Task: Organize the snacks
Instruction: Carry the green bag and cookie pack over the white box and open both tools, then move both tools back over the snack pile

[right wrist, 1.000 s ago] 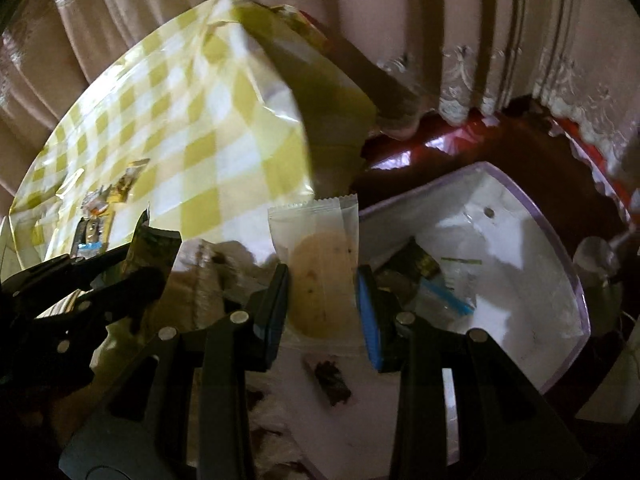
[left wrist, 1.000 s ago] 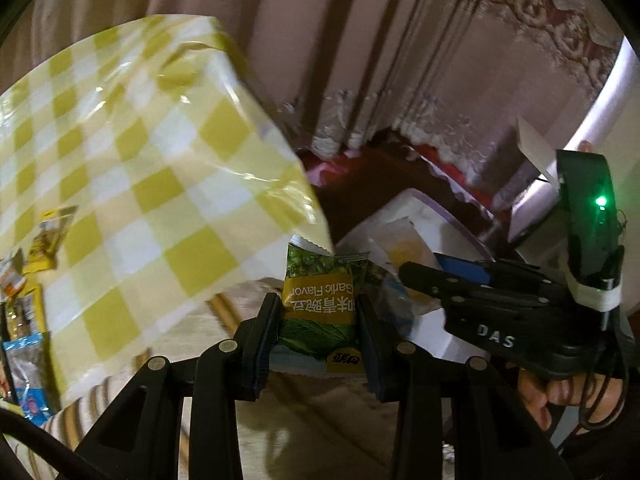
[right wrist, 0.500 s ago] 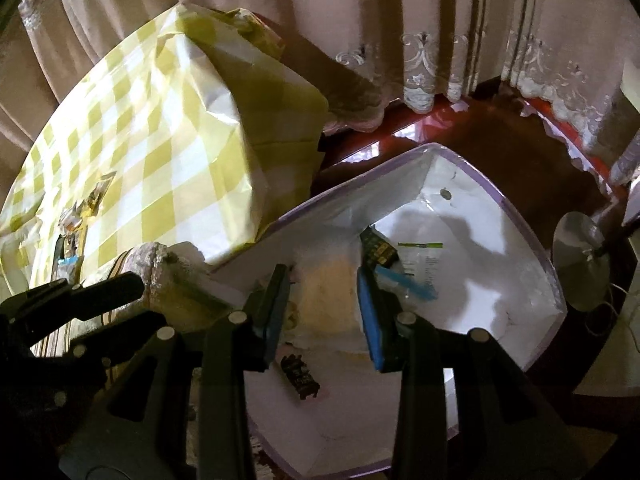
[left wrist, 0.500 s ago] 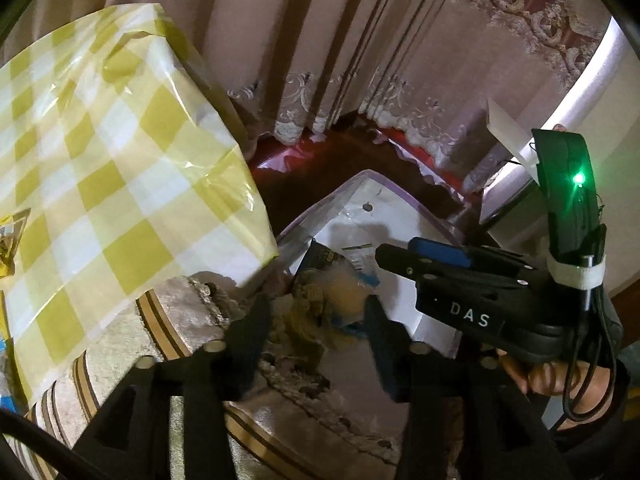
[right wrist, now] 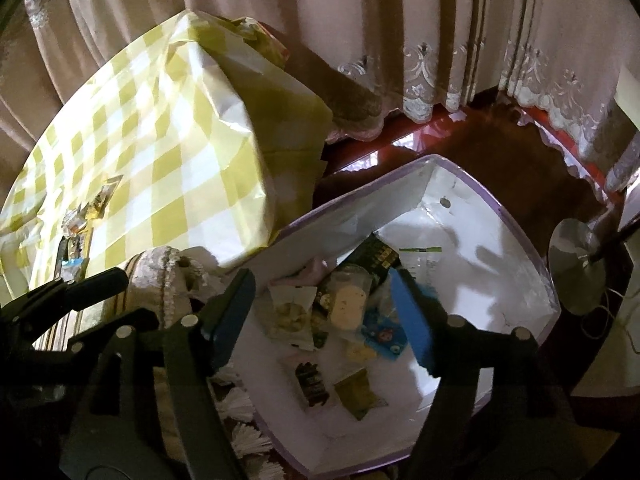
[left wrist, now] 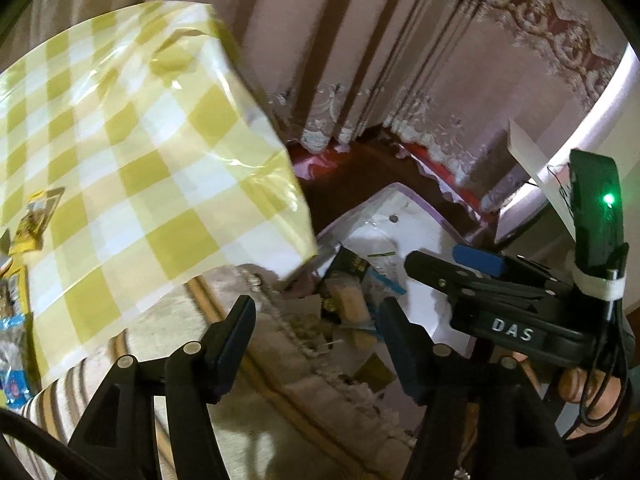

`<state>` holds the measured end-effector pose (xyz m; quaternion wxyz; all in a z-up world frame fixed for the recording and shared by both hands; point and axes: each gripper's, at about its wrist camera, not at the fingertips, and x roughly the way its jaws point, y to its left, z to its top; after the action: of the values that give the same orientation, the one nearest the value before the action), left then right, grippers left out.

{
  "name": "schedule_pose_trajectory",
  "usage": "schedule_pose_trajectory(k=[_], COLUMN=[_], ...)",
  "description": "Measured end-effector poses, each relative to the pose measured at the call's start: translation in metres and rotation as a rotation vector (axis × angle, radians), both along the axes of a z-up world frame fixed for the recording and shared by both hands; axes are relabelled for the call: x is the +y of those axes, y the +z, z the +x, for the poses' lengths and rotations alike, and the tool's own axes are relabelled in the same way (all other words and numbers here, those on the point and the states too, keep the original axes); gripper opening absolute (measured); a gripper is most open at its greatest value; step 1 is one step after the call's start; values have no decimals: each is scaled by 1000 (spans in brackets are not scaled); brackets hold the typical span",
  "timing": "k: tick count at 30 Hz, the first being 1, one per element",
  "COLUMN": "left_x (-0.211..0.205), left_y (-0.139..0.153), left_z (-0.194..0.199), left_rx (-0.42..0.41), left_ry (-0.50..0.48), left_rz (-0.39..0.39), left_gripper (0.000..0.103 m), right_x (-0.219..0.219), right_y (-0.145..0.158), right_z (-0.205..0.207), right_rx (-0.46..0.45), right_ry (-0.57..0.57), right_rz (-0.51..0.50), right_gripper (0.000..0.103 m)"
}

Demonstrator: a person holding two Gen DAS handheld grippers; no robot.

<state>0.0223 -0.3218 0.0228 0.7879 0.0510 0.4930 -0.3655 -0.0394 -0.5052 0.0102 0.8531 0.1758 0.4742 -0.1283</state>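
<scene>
A white storage box with a purple rim stands on the floor beside the table and also shows in the left wrist view. Several snack packets lie in it, among them a pale cookie packet and a black packet; part of the pile shows in the left wrist view. My right gripper is open and empty above the box. My left gripper is open and empty to its left, above a fringed cushion edge. More snack packets lie on the table.
The table with the yellow-checked cloth stands left of the box, its corner overhanging. A striped, fringed cushion lies below the left gripper. Curtains hang behind, above a dark red floor. A round lamp base stands right of the box.
Both grippers moved from the table edge to over the box and opened. The green pea packet left the left gripper and the cookie packet left the right one; both grippers are empty.
</scene>
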Motion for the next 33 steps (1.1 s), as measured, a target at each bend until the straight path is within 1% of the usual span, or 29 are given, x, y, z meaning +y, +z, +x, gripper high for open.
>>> schedule_pose_trajectory(k=[5,12,16,20,27,29,31,33], left_x=[29,75,104,129,172,186,199,212], left_y=[3,5,6,6,5,4,3,2], left_z=[5,15,19,23,27,29,31,32], left_rx=[-13,-33,-41,-39,-40,-41,-49,-58], left_ry=[67,181,245,302,405,437,471,503], left_rz=[1,9,11,8,19,23,30,40], left_gripper=[65,65,65,65,65,65,65,65], right_x=[15,41,59,75,106,114,121,128], right_y=[7,16,20,25,29,28,25,23], right_z=[2,7,12,14,25,28,33,36], right_rx=[-19,-47,-56,-77,-109,-104,-89,-93], right_ry=[28,68,77,81,139,160,181,205], right_rz=[-24,-40,-98,-142,-199,-193,-165,-124], right_gripper=[81,84,85,91,91,91,91,91])
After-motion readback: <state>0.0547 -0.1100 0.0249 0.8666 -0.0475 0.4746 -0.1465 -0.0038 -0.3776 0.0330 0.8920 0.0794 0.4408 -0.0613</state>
